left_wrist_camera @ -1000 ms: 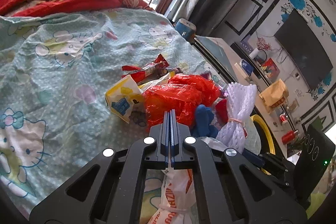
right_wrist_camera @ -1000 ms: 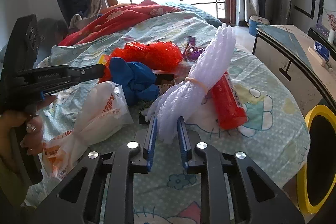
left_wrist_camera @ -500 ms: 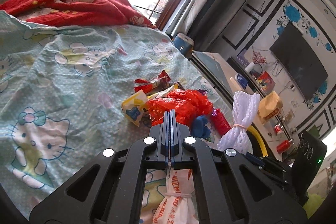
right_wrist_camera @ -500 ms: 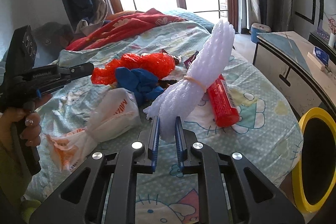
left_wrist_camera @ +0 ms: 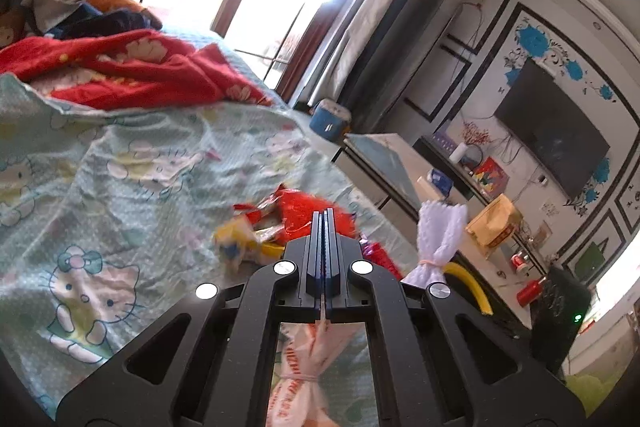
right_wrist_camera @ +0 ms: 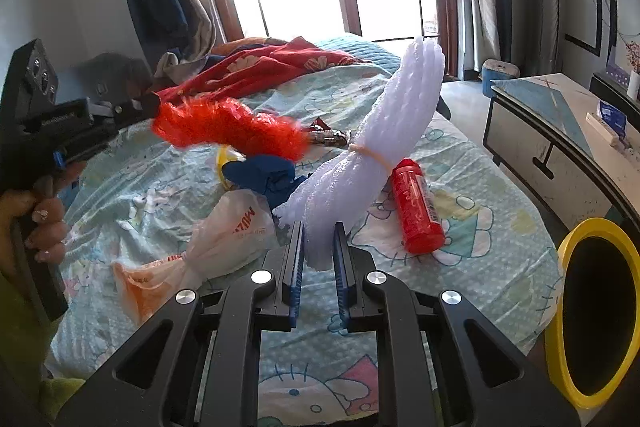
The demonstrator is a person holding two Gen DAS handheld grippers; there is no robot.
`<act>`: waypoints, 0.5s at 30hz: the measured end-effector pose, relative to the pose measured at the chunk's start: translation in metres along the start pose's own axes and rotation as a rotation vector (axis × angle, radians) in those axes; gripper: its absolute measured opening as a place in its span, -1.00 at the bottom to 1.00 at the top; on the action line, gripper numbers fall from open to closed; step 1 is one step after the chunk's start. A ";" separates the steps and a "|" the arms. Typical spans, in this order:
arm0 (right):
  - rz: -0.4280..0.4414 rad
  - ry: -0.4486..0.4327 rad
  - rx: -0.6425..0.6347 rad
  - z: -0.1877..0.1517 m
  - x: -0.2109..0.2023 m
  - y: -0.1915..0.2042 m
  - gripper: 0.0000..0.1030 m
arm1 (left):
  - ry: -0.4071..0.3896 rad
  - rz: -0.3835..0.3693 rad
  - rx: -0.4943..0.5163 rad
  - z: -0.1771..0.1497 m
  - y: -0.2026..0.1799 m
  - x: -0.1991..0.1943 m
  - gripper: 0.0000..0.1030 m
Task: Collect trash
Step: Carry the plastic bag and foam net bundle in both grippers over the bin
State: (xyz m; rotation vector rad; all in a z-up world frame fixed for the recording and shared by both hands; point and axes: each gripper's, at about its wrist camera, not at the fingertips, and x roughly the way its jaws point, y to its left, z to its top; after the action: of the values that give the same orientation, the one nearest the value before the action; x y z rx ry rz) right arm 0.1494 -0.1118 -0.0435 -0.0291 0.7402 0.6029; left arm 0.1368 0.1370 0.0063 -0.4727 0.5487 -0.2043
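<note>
**A:** Your right gripper (right_wrist_camera: pixel 319 227) is clamped on the low end of the white foam net bundle (right_wrist_camera: pixel 384 131), which stands up towards 1 o'clock, clear of the bed (right_wrist_camera: pixel 480 187). Most of it leans above the grip. If you swing fast, it could pivot or slide out.

**B:** And your left gripper (left_wrist_camera: pixel 325 213) is pressed fully together, seemingly pinching one corner of the red mesh bag (right_wrist_camera: pixel 228 127). In the right wrist view the bag trails from 10 o'clock towards the middle, blurred and off the sheet. A thin pinch like that can tear or slip.

**A:** The trailing end passes just above the blue cloth (right_wrist_camera: pixel 260 175), so it may snag and drag it along.

**B:** The yellow-rimmed bin (right_wrist_camera: pixel 592 225) sits at 4 o'clock, off the bed's edge. Your arms could cross on the way there, and the tall bundle may catch the rim and fall outside.
</note>
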 end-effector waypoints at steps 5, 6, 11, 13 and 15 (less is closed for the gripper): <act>0.002 -0.016 0.006 0.002 -0.007 -0.002 -0.73 | -0.033 -0.033 0.020 0.007 -0.014 -0.012 -1.00; 0.001 -0.020 0.007 0.002 -0.009 -0.003 -0.73 | -0.037 -0.038 0.024 0.007 -0.018 -0.013 -1.00; 0.000 -0.031 0.012 0.004 -0.016 -0.006 -0.73 | -0.048 -0.065 0.051 0.008 -0.035 -0.019 -1.00; -0.001 -0.035 0.014 0.004 -0.018 -0.007 -0.73 | -0.048 -0.077 0.058 0.009 -0.041 -0.019 -1.00; -0.003 -0.040 0.017 0.003 -0.021 -0.009 -0.73 | -0.048 -0.086 0.066 0.009 -0.046 -0.019 -1.00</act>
State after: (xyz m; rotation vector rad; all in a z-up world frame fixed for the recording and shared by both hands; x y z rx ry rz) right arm 0.1444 -0.1289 -0.0294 -0.0026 0.7064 0.5924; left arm 0.1229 0.1056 0.0439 -0.4362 0.4739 -0.2914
